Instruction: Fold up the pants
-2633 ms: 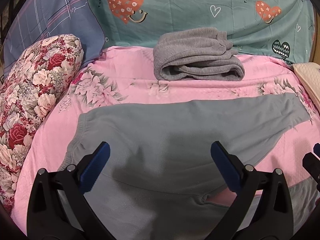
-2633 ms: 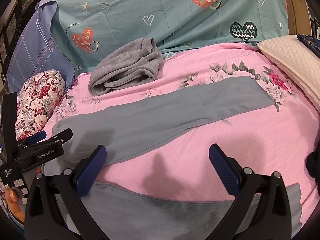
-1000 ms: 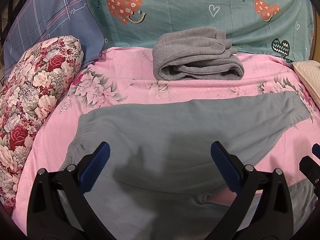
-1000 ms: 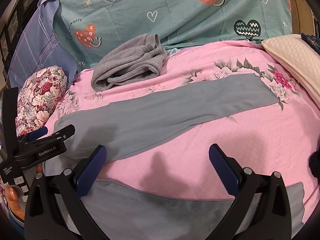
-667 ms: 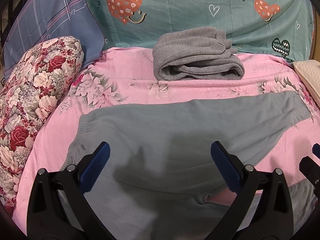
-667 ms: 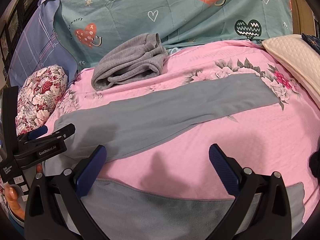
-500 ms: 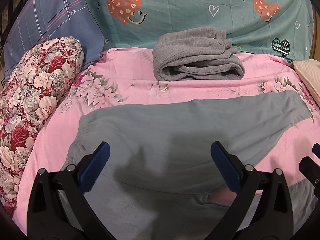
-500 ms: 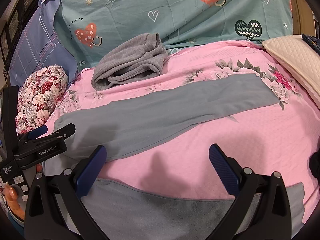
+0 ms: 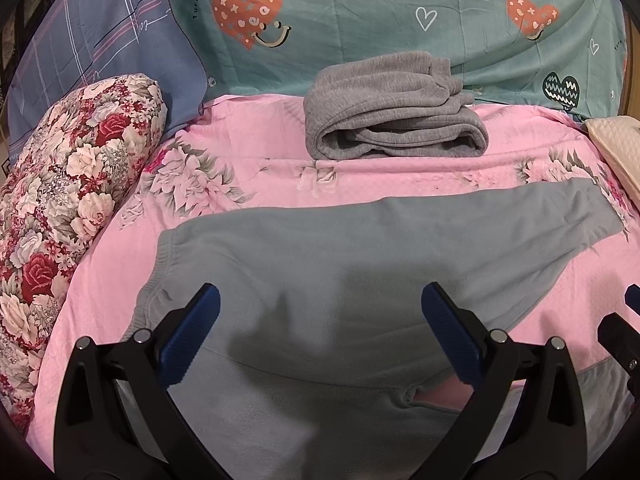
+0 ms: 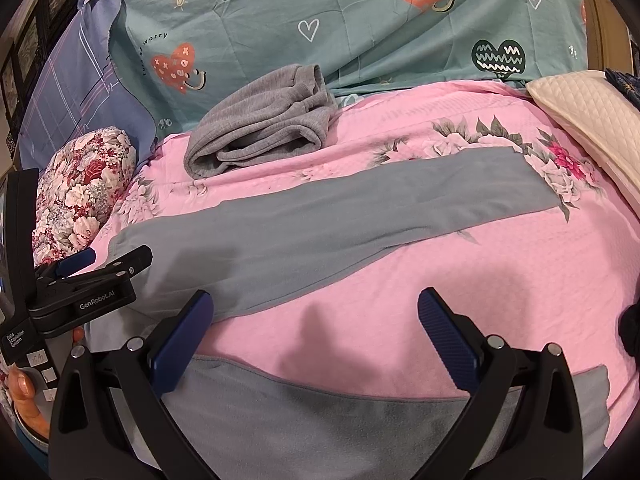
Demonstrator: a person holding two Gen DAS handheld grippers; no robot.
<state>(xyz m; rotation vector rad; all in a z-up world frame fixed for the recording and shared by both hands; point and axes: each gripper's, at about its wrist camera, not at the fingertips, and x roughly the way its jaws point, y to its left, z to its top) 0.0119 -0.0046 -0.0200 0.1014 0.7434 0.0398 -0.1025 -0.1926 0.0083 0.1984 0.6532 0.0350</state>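
Observation:
Grey-blue pants (image 9: 320,264) lie spread flat on the pink floral bed sheet (image 9: 248,160), waistband at the left, one leg running to the right. In the right wrist view the far leg (image 10: 360,208) stretches to the right and the near leg (image 10: 340,412) lies along the bottom edge. My left gripper (image 9: 320,332) is open and empty, hovering over the seat of the pants. My right gripper (image 10: 314,332) is open and empty, over the pink sheet between the two legs. The left gripper also shows in the right wrist view (image 10: 92,276) at the left.
A folded grey garment (image 9: 392,108) sits at the back of the bed against a teal heart-print cover (image 9: 380,8). A floral bolster (image 9: 60,208) lies at the left, a cream quilted pillow (image 10: 588,120) at the right.
Almost nothing has changed. Both grippers stay open and hover in place with only a slight drift of view; the pants lie as before.

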